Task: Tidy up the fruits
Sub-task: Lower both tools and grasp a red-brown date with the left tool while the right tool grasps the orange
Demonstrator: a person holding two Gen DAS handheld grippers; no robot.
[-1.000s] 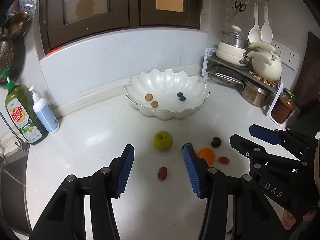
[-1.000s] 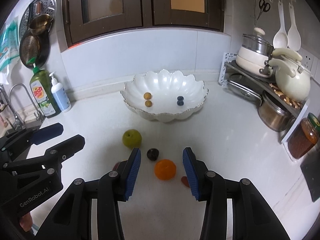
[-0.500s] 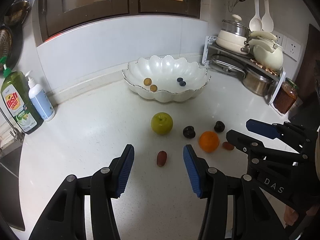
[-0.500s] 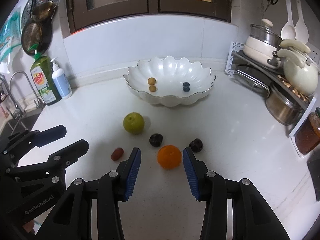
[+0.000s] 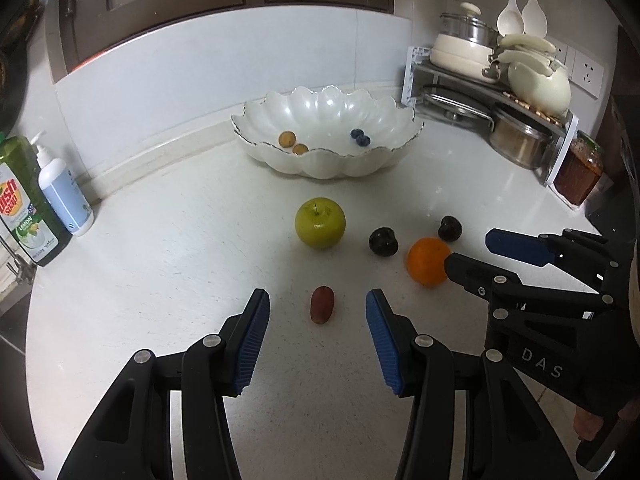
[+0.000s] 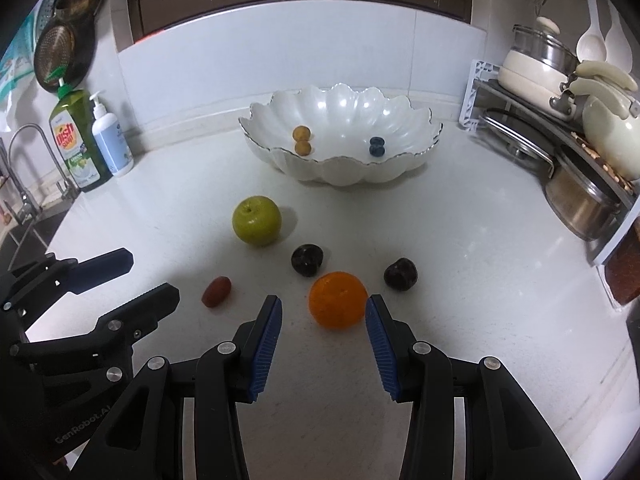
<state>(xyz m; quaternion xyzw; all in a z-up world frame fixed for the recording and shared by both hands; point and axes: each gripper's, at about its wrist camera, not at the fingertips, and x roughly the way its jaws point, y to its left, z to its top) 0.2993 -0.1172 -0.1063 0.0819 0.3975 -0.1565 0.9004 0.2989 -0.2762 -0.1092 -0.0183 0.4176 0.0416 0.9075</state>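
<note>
A white scalloped bowl (image 5: 332,166) (image 6: 348,170) stands at the back of the counter with two small yellow fruits (image 6: 301,140) and two blueberries (image 6: 376,146) inside. On the counter lie a green apple (image 5: 320,222) (image 6: 256,220), two dark plums (image 5: 383,241) (image 6: 307,259) (image 6: 400,274), an orange (image 5: 428,261) (image 6: 338,299) and a small red fruit (image 5: 322,304) (image 6: 216,291). My left gripper (image 5: 316,308) is open with the red fruit between its fingertips. My right gripper (image 6: 322,312) is open just short of the orange.
Dish soap (image 6: 72,136) and a pump bottle (image 6: 110,140) stand at the left by the sink tap (image 6: 24,168). A rack with pots and a kettle (image 6: 600,136) fills the right corner. A jar (image 5: 578,170) stands beside it.
Both grippers have drawn back and down toward the counter. The left one now frames the red fruit, the right one the orange. Both stay open.
</note>
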